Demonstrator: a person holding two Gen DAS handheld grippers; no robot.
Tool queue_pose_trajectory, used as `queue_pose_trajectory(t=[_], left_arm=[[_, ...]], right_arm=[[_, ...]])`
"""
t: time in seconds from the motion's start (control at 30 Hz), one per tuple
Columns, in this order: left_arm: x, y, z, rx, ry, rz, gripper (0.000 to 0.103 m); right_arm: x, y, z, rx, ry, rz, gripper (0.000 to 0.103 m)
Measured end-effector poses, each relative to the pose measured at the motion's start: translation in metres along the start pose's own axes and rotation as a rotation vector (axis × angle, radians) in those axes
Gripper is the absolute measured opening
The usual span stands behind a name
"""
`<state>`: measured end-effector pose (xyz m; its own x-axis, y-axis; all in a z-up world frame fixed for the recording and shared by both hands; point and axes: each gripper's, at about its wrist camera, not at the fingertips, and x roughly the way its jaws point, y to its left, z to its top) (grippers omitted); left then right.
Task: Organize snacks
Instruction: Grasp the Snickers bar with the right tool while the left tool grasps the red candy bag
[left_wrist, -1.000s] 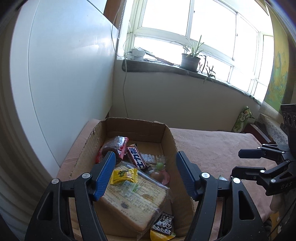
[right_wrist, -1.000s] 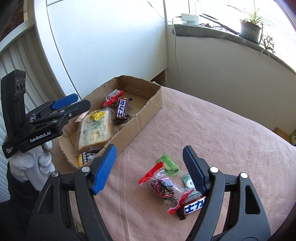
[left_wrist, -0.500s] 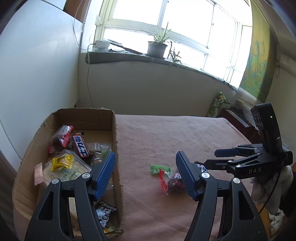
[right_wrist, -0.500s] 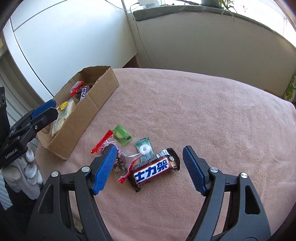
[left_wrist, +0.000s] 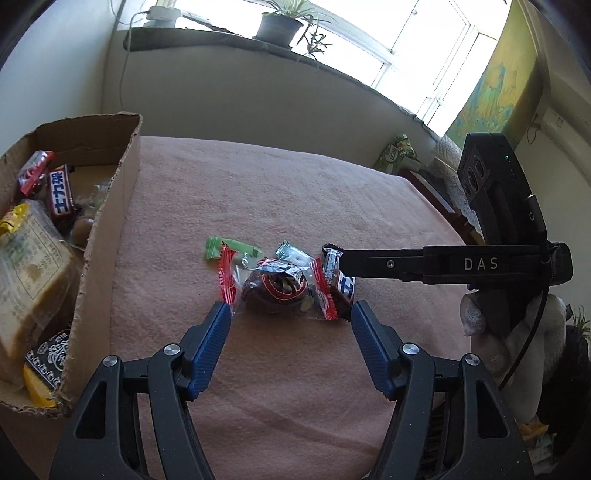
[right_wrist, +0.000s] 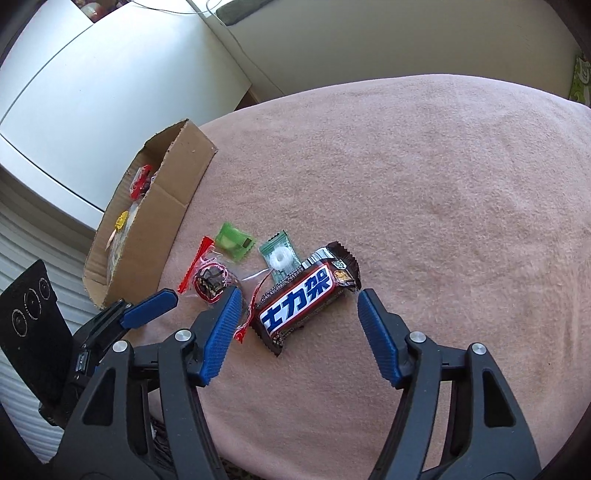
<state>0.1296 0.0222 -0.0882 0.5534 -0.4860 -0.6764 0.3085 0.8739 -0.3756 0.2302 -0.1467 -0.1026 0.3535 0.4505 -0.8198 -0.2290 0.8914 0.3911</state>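
Several snacks lie together on the pink cloth: a clear red-edged packet with a dark cake (left_wrist: 275, 286) (right_wrist: 210, 282), a chocolate bar (right_wrist: 308, 295) (left_wrist: 338, 282), a green candy (right_wrist: 233, 240) (left_wrist: 227, 249) and a mint (right_wrist: 279, 256) (left_wrist: 291, 253). My left gripper (left_wrist: 291, 319) is open, its tips on either side of the cake packet. My right gripper (right_wrist: 299, 301) is open, its tips on either side of the chocolate bar. The cardboard box (left_wrist: 110, 229) (right_wrist: 166, 218) at the left holds a bread pack (left_wrist: 29, 266) and other snacks.
The pink cloth (right_wrist: 424, 184) covers the table. A white cabinet (right_wrist: 92, 92) stands behind the box. A windowsill with a potted plant (left_wrist: 277, 22) runs along the far wall. The right gripper's body (left_wrist: 491, 258) reaches in from the right in the left wrist view.
My left gripper swung from above the box to the loose snacks on the cloth. My right gripper moved closer and lower over the chocolate bar. Both stayed open.
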Motion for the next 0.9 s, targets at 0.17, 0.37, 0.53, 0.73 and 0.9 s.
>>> queue_pose_trajectory(t=[0.17,0.37,0.53,0.73,0.9], left_arm=[[0.008,0.005,0.007,-0.034,0.01,0.022,0.068],[0.02,0.002,0.014,-0.042,0.027,0.042,0.068],[0.032,-0.007,0.022,-0.03,0.03,0.062,0.068],[0.051,-0.021,0.021,0.037,0.058,0.111,0.068],[0.059,-0.033,0.018,0.118,0.077,0.128,0.055]], right_arm=[[0.014,0.002,0.005,-0.012,0.02,-0.017,0.059],[0.021,0.004,0.008,-0.075,0.024,-0.051,0.047],[0.016,-0.001,0.008,-0.127,0.01,-0.101,0.043],[0.009,-0.015,0.006,-0.136,0.007,-0.125,0.044],[0.01,-0.021,0.0,-0.168,0.009,-0.134,0.044]])
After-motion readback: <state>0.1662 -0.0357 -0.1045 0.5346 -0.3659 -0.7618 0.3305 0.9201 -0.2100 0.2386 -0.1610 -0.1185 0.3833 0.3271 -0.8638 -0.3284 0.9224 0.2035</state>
